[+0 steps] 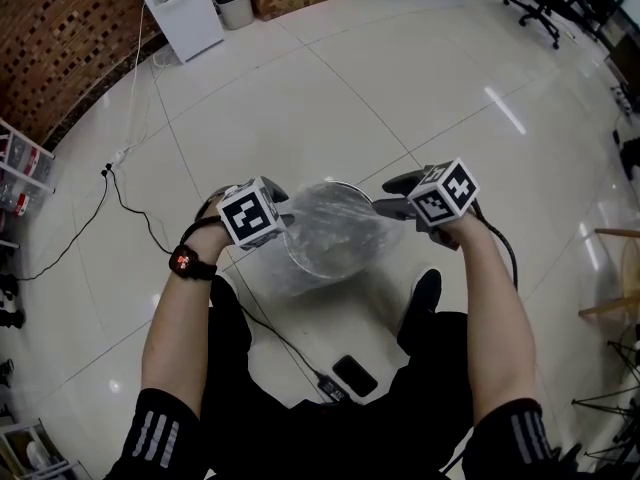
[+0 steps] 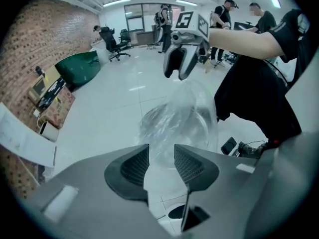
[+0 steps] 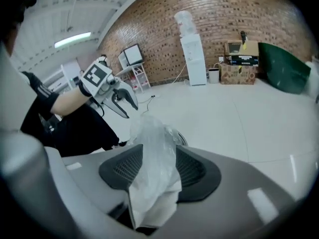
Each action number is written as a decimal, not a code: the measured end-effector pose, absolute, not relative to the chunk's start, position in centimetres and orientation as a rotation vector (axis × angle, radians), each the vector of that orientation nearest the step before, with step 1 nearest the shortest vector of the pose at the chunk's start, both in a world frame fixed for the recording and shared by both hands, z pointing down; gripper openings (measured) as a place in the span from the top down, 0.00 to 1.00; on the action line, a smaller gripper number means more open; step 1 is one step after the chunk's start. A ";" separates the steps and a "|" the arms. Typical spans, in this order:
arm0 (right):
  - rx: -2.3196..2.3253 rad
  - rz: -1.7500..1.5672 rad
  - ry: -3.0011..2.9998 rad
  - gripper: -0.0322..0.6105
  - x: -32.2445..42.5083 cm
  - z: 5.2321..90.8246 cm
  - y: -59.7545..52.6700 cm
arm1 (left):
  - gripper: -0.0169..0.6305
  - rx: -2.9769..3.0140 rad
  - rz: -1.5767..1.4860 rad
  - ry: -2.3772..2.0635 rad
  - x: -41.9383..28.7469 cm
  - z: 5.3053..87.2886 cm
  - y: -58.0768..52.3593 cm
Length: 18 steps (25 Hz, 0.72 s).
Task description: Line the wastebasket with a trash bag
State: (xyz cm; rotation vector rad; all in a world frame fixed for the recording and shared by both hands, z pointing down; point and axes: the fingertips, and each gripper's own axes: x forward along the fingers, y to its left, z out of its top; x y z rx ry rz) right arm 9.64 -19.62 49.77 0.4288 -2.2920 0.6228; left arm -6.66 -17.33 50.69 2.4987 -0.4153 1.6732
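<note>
Film of the trash bag (image 1: 330, 226) drapes over the wastebasket (image 1: 346, 185). Your right gripper (image 3: 159, 152) stands wide, film loose between; your left gripper (image 2: 161, 149) is half open round it. Pinch both edges firmly before spreading.

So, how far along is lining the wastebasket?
Done: the trash bag sits puffed over the wastebasket. In hand: bag film lies between the open jaws of the right gripper; the left gripper is open beside it. Left: push it in, fold its mouth over the rim.
</note>
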 end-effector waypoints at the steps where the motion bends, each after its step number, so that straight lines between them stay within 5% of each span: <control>1: 0.426 0.652 -2.306 0.59 8.7 49.9 -19.6 | 0.74 2.441 1.706 -0.454 -8.5 51.3 -17.8; 7: 0.351 0.605 -2.174 0.57 6.7 53.4 -17.9 | 0.64 2.333 1.629 -0.465 -11.6 53.7 -18.3; 11: 0.339 0.545 -2.090 0.86 7.2 55.7 -17.6 | 0.64 2.270 1.706 -0.536 -13.6 55.6 -19.5; 14: 0.369 0.532 -2.063 0.93 7.9 56.5 -18.2 | 0.65 2.289 1.620 -0.508 -12.9 56.7 -19.7; 18: 0.456 0.509 -2.065 0.94 9.4 56.5 -20.0 | 0.82 2.289 1.587 -0.483 -12.3 57.5 -19.5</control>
